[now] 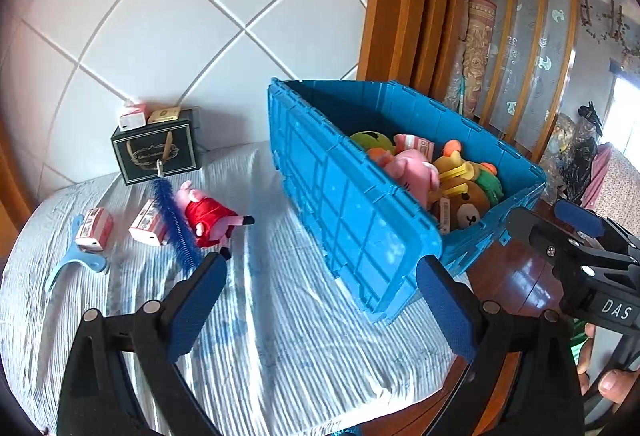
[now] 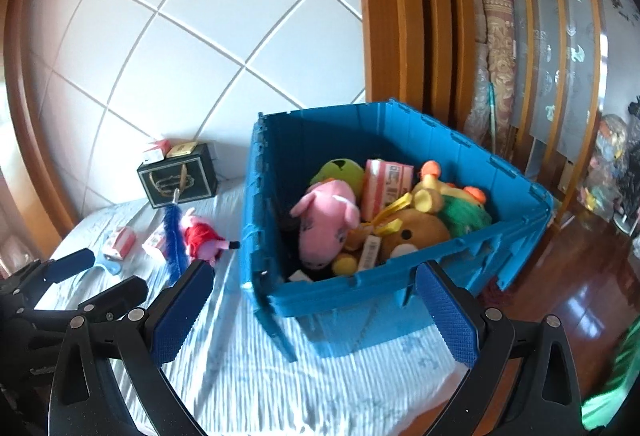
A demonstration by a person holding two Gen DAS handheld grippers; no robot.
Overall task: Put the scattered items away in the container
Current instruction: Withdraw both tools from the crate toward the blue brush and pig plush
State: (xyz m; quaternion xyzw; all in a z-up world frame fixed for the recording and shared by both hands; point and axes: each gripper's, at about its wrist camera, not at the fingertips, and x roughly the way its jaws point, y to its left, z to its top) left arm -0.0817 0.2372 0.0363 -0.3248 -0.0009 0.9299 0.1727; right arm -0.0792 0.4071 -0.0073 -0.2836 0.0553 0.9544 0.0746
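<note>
White padded wall panels point(image 1: 168, 36) rose behind a bed point(image 1: 280, 336) covered in a pale blue striped sheet, with wooden door frames point(image 2: 400, 16) and a glossy wooden floor point(image 2: 580, 276) off to the right. On the bed's right part sat a large blue crate point(image 2: 360, 300), open at the top and holding a heap of soft toys: a pink plush pig point(image 2: 328, 220), a brown bear point(image 2: 416, 236), a green toy point(image 2: 466, 214), a lime-green one point(image 2: 340, 170) and a pink-and-white carton point(image 2: 384, 184).

Against the wall stood a black gift box point(image 1: 156, 152) with small cartons on top. Scattered on the sheet to the left of the crate, well apart from it, lay a pig doll in a red dress point(image 1: 208, 214), a long blue bristle brush point(image 1: 174, 220) just beside it, two pink-and-white cartons point(image 1: 149, 223) point(image 1: 94, 228), and a light blue curved plastic piece point(image 1: 76, 264) touching the left carton.

The left hand-held gripper point(image 1: 320, 308) hovered over the sheet in front of the crate, fingers spread wide and holding nothing. The right hand-held gripper point(image 2: 316, 320) hung near the crate's front wall, likewise spread wide with nothing between its blue pads point(image 2: 176, 320).
</note>
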